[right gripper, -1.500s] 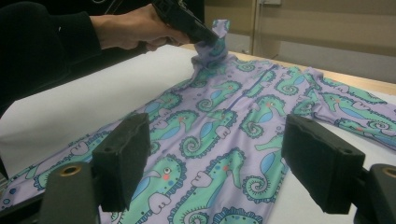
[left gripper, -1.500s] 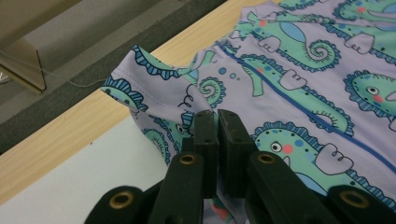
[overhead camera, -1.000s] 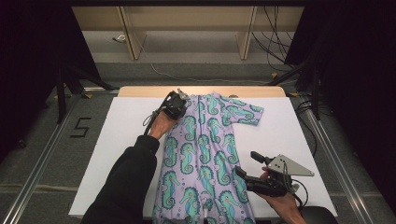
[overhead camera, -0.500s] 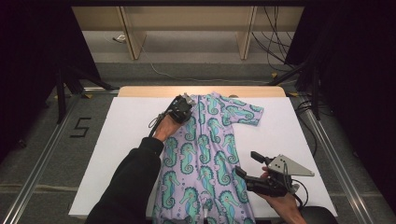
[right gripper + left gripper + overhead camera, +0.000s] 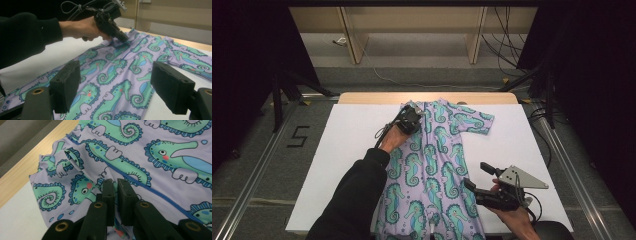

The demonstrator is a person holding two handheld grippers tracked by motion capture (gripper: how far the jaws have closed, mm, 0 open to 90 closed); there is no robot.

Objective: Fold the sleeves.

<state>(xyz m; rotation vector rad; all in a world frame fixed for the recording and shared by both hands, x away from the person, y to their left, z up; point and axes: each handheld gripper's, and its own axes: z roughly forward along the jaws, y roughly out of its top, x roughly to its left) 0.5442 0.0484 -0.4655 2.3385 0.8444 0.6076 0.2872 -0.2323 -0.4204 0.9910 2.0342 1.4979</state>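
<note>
A lilac baby romper (image 5: pixel 432 165) printed with green seahorses lies flat along the middle of the white table (image 5: pixel 342 165), neck end at the far side. My left gripper (image 5: pixel 413 116) rests on its upper left part, where the left sleeve (image 5: pixel 62 170) is folded in over the body. Its jaws stand almost together with a pinch of sleeve fabric between them (image 5: pixel 115 182), and they have just been opening slightly. My right gripper (image 5: pixel 476 175) hovers open beside the romper's right leg near the front edge, holding nothing (image 5: pixel 116 87). The right sleeve (image 5: pixel 472 122) lies spread out.
A wooden strip (image 5: pixel 362 98) runs along the table's far edge. Beyond it stand shelf legs (image 5: pixel 354 42) and loose cables (image 5: pixel 504 45) on the floor. A "5" (image 5: pixel 298 136) is marked on the floor at the left. Bare white table lies on both sides of the romper.
My left gripper has shifted a little right and nearer, onto the romper's body, bringing the left sleeve with it. The right gripper has stayed where it was.
</note>
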